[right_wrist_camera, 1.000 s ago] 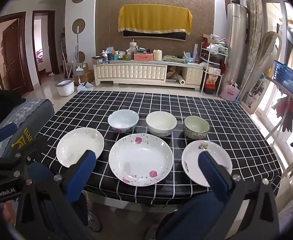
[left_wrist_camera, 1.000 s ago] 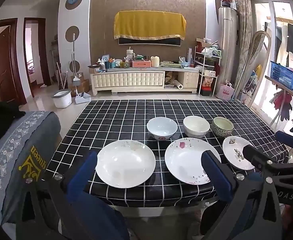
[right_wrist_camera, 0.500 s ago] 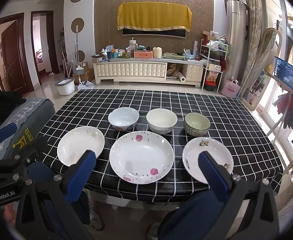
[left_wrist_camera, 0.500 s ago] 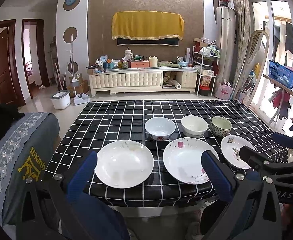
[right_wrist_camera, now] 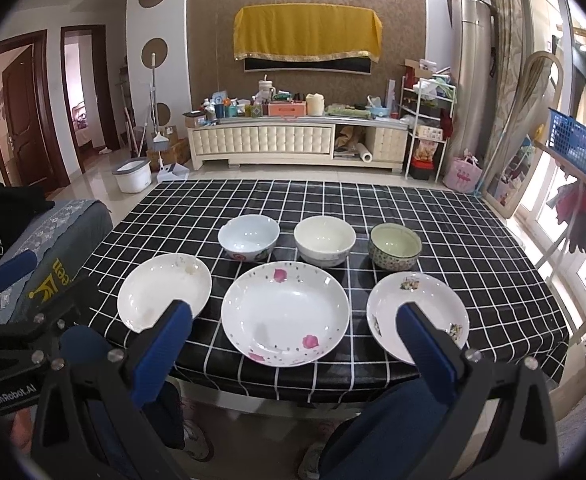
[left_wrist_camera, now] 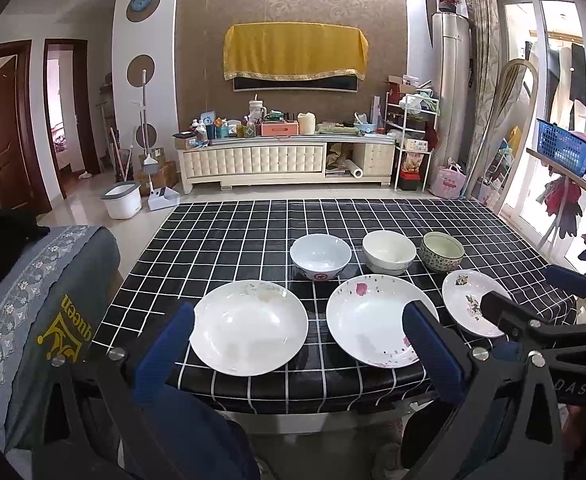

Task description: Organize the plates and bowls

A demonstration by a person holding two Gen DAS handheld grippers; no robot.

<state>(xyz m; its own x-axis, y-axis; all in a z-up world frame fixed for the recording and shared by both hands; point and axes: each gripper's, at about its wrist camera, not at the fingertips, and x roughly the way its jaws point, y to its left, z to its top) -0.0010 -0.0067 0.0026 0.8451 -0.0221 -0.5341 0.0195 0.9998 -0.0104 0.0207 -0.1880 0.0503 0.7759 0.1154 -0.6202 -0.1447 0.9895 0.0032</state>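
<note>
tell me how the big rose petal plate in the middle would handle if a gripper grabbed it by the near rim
The rose petal plate looks like glazed ceramic, so probably rigid, fragile and slippery between the pads. It is the widest dish, so a one-edge grip would likely let it droop. Its shallow rim sits near the table edge, which may ease access.

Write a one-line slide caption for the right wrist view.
Open right gripper facing three plates and three bowls on a checked tablecloth.
</note>
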